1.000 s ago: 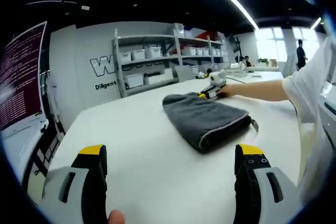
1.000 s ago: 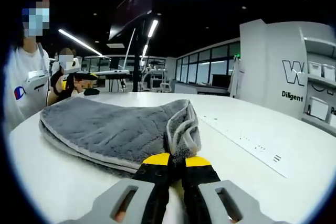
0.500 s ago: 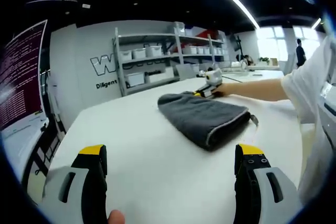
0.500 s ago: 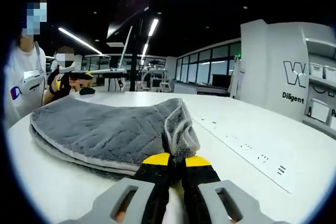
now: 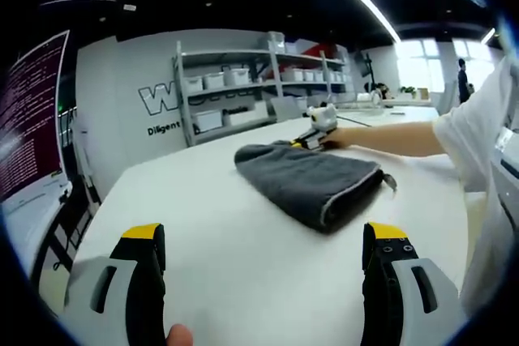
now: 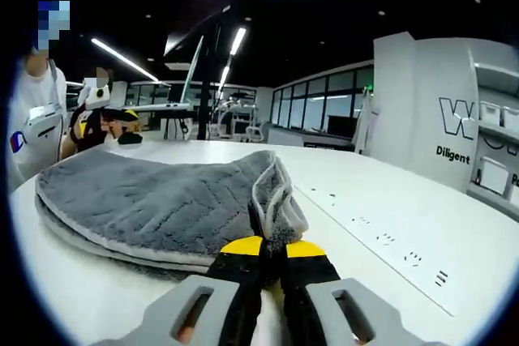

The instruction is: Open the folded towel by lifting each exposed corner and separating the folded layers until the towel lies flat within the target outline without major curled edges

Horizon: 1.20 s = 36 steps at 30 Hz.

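Clamped on a corner of the grey towel (image 6: 154, 204), the right gripper (image 6: 265, 250) has its yellow-tipped jaws pressed together, with a bunched fold of pale-edged cloth rising just above the tips. From that pinch the towel spreads away in stacked folded layers, its light piping tracing the rim of each layer, and it lies on the white worktop (image 6: 381, 216). A row of small dark marks runs along the worktop beside the towel.

In the left gripper view the left gripper (image 5: 263, 253) hovers low over the near part of the worktop (image 5: 203, 224), its two jaws set wide apart with nothing between them. The towel (image 5: 312, 180) sits well beyond the jaws, toward the far edge of the worktop, still folded into a thick pad. At the towel's far corner the right gripper (image 5: 318, 129) appears, touching the cloth, with a person's bare forearm (image 5: 389, 137) and white sleeve (image 5: 478, 131) reaching in behind it.

A metal shelving unit (image 5: 259, 87) with white bins stands against a wall with large lettering (image 5: 166, 103) past the worktop. A screen (image 5: 32, 111) full of text lines stands beyond the worktop's near corner.
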Available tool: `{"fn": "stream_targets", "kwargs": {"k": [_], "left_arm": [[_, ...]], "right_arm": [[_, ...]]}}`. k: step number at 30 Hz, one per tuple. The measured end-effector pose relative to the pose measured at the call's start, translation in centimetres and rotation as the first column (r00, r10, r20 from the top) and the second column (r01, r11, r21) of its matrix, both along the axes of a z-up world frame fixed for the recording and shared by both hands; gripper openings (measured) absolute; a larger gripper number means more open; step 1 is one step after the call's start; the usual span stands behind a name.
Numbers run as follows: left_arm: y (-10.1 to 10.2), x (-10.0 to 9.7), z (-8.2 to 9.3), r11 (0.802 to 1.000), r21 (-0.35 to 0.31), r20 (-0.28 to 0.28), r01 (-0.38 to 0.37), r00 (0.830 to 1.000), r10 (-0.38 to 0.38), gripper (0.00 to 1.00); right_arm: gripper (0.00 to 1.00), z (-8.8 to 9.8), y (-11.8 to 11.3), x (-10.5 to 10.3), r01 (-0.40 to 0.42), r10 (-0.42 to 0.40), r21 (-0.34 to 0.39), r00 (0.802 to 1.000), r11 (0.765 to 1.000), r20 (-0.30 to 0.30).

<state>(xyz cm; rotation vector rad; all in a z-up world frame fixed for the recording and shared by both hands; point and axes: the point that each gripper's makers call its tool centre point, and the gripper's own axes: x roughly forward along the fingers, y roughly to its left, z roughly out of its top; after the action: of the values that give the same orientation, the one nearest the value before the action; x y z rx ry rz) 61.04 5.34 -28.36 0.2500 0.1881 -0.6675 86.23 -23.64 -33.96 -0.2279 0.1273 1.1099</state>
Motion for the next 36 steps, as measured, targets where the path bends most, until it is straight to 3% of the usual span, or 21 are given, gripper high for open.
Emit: {"fn": "stream_targets", "kwargs": {"k": [10, 15, 23, 25, 30, 36], "left_arm": [[-0.9, -0.2, 0.0, 1.0, 0.004, 0.001, 0.008, 1.0, -0.008, 1.0], [-1.4, -0.2, -0.1, 1.0, 0.002, -0.001, 0.014, 1.0, -0.014, 1.0], [-3.0, -0.3, -0.3, 0.999, -0.015, -0.001, 0.039, 0.999, -0.039, 1.0], [-3.4, -0.3, -0.4, 0.999, -0.021, -0.002, 0.044, 0.999, -0.045, 1.0], [-4.6, -0.5, -0.8, 0.997, -0.023, -0.008, 0.067, 0.998, -0.067, 1.0], [-6.2, -0.6, -1.1, 0.994, -0.035, -0.009, 0.102, 0.995, -0.102, 1.0]], "right_arm": [[0.03, 0.1, 0.0, 0.0, 0.006, -0.006, -0.002, 1.0, 1.0, 0.007], [0.09, 0.5, -0.4, 0.0, 0.035, -0.036, 0.015, 0.999, 0.999, 0.008], [0.39, 2.2, -1.6, 0.1, 0.111, -0.11, 0.124, 0.994, 0.986, -0.015], [0.43, 2.9, -1.5, -0.5, 0.102, -0.103, 0.169, 0.995, 0.98, -0.003], [0.55, 3.2, -1.3, -3.1, 0.068, -0.068, 0.194, 0.998, 0.979, -0.008], [0.81, 3.0, -2.1, -5.7, 0.084, -0.085, 0.192, 0.996, 0.978, 0.0]]}}
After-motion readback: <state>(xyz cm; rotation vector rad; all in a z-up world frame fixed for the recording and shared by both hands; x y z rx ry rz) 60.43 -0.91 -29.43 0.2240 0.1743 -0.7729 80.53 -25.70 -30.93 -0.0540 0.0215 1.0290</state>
